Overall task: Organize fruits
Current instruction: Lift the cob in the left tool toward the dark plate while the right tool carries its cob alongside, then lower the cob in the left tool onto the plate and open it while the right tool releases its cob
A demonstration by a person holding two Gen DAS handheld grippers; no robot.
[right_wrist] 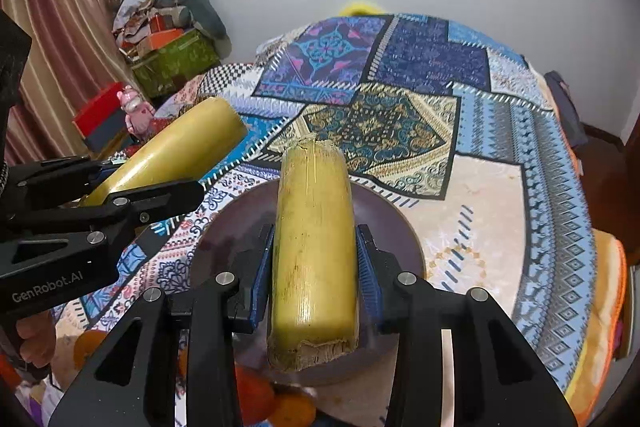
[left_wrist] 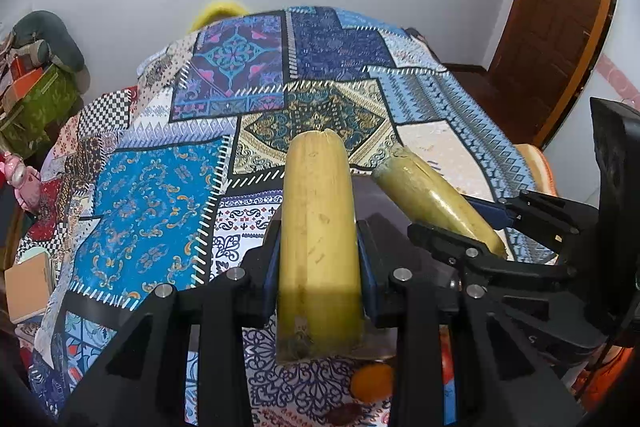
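My left gripper (left_wrist: 318, 235) is shut on a thick yellow-green stalk piece (left_wrist: 316, 195) with fibrous cut ends, which points away from me over the near edge of a dark round plate (left_wrist: 378, 205). In the right wrist view, my right gripper (right_wrist: 314, 239) is shut on a second, similar stalk piece (right_wrist: 314, 267), held above the same plate (right_wrist: 384, 223). The two grippers sit side by side. The right gripper (left_wrist: 444, 217) and its stalk (left_wrist: 424, 191) show right of the left one. The left gripper (right_wrist: 140, 173) and its stalk (right_wrist: 184, 147) show at the left.
Oranges (left_wrist: 372, 383) (right_wrist: 292, 407) lie on the patchwork cloth (left_wrist: 152, 195) at its near edge. Boxes and clutter (right_wrist: 172, 59) stand at the far left by a curtain. A wooden door (left_wrist: 552, 19) is at the right. A hand (right_wrist: 36, 339) holds the left gripper.
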